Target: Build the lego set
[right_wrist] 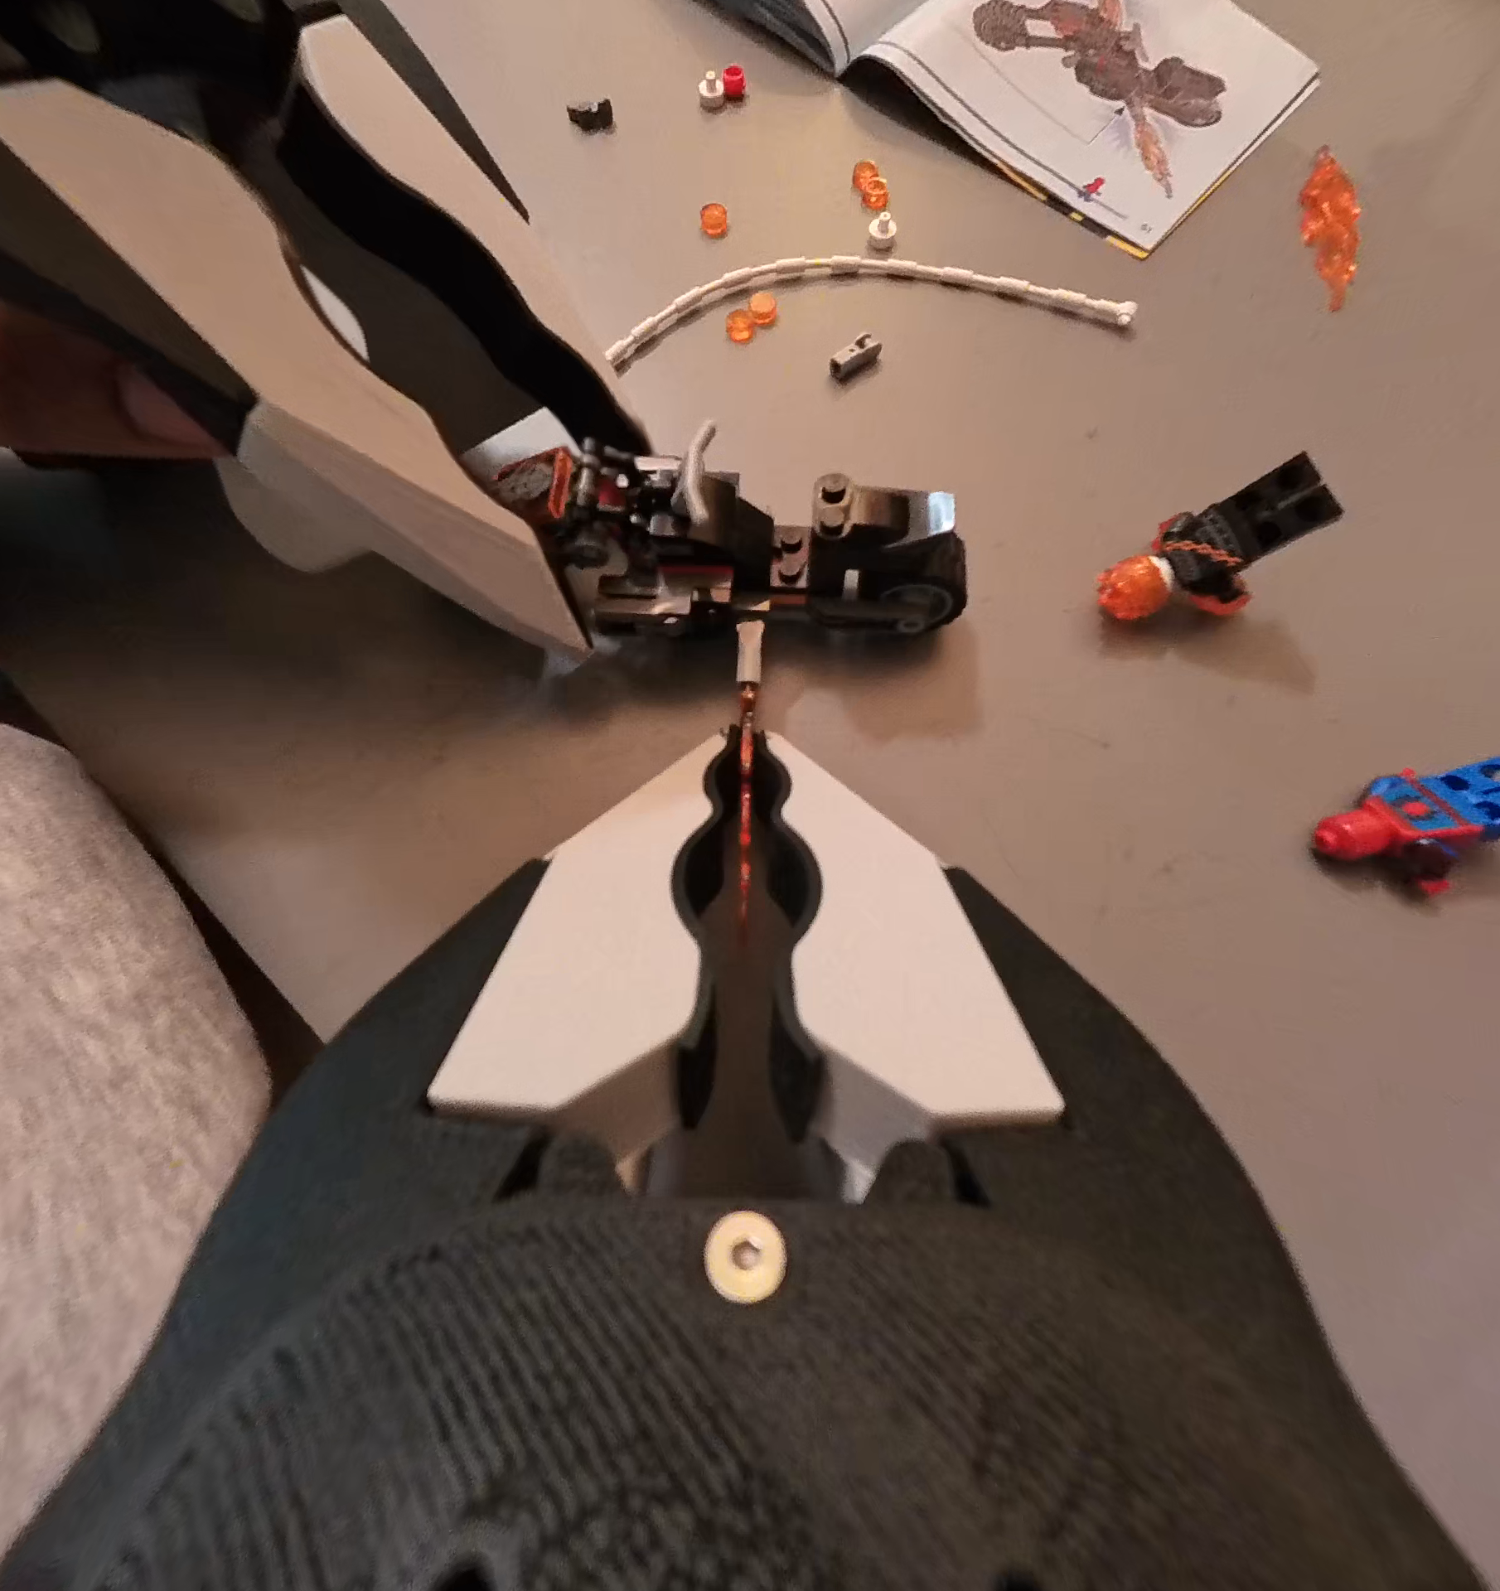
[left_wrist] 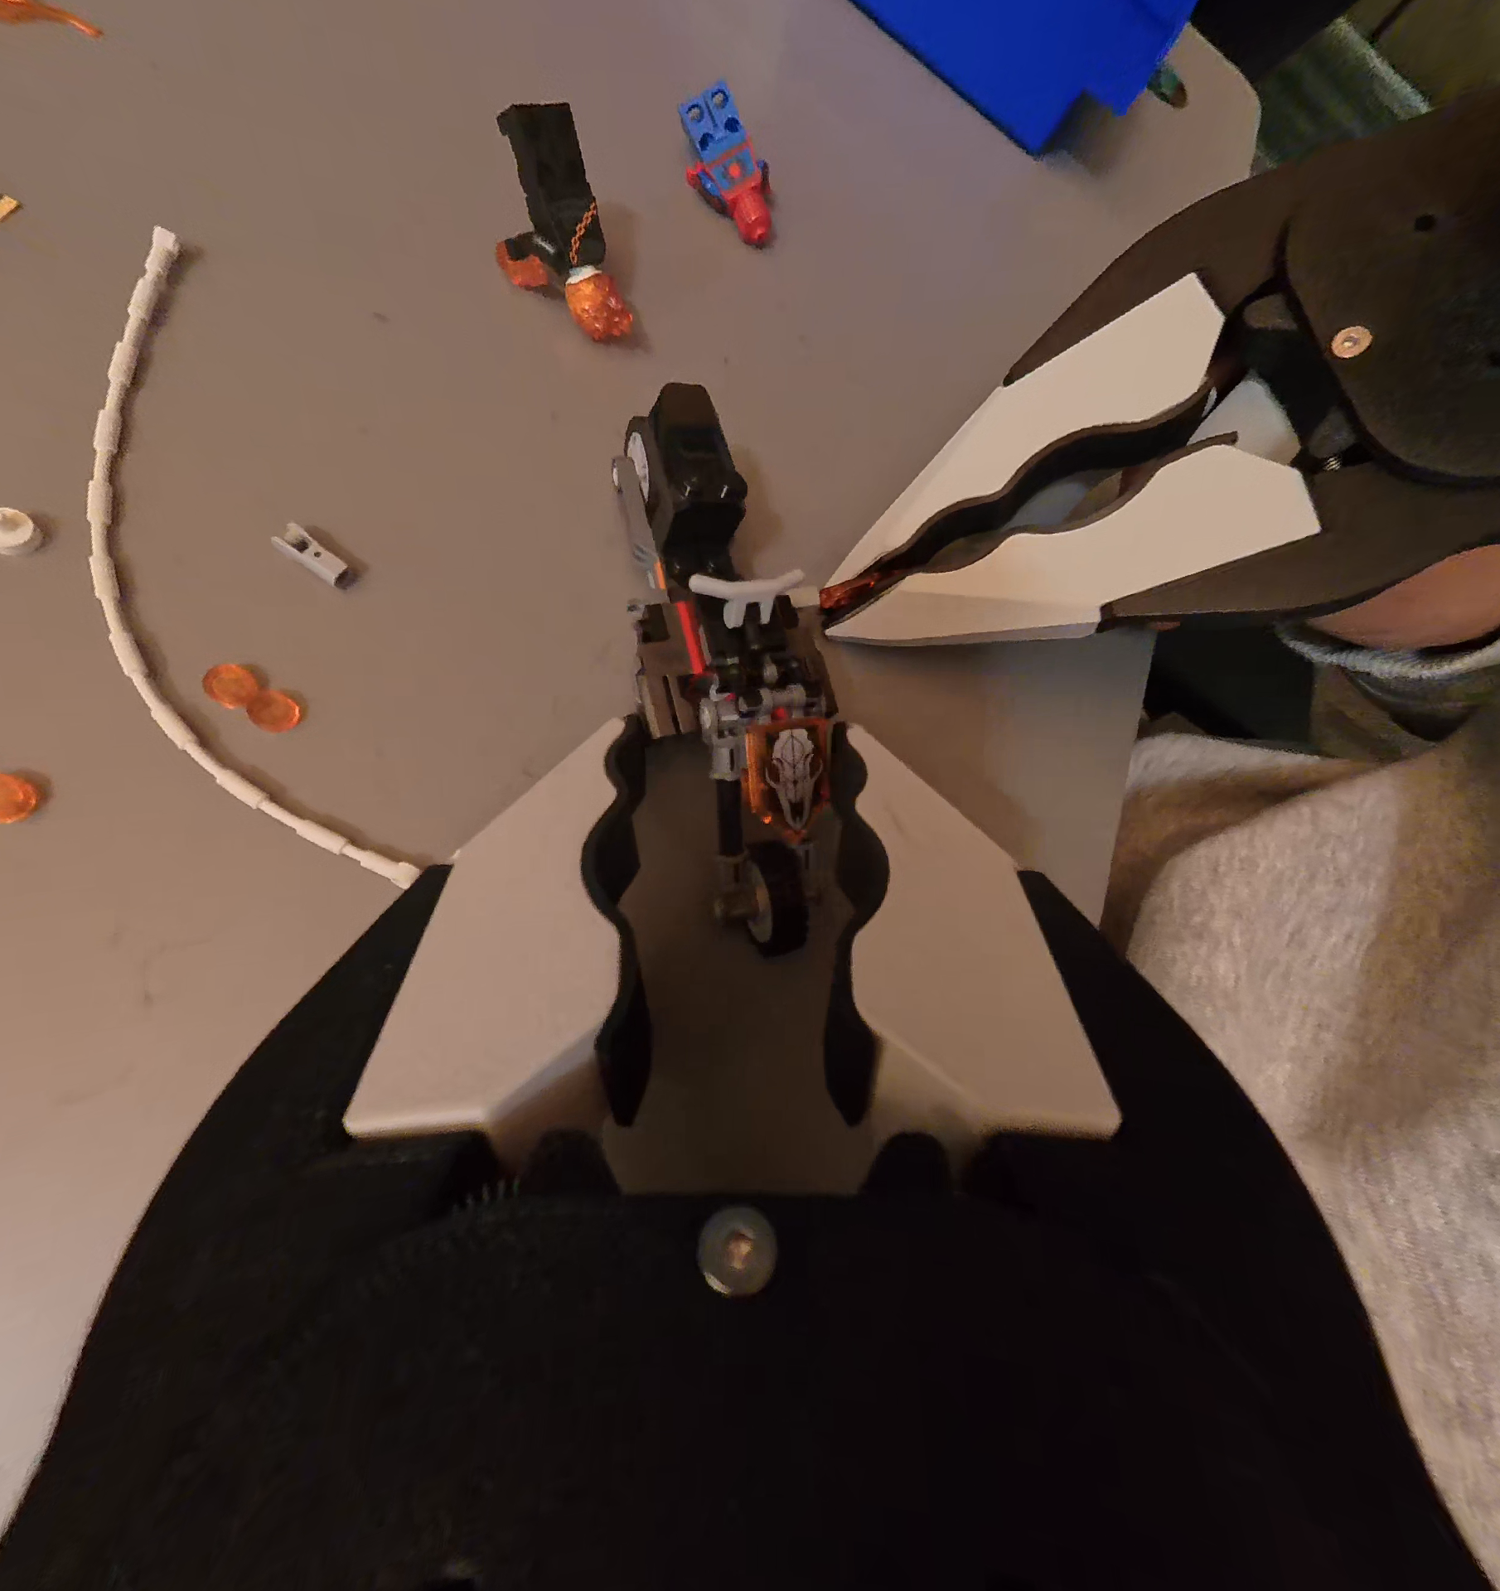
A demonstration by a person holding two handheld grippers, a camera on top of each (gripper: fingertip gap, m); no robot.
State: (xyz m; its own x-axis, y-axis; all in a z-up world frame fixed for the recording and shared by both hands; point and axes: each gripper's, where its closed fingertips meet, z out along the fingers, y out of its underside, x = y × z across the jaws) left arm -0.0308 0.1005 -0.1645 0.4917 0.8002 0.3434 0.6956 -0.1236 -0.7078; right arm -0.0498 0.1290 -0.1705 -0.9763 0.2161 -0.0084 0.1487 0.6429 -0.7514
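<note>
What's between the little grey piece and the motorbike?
Nothing, just bare table between the grey piece and the motorbike, seen in the left wrist view.

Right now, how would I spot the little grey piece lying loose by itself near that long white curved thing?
Find the long white bendy chain arching across the grey table. Just inside its curve, beside two orange round studs, lies the small grey connector. It alone is a dull grey block with holes; its neighbours are clear orange discs.

Glossy plastic motorcycle (right_wrist: 772,551), matt table (right_wrist: 1074,990)
</note>
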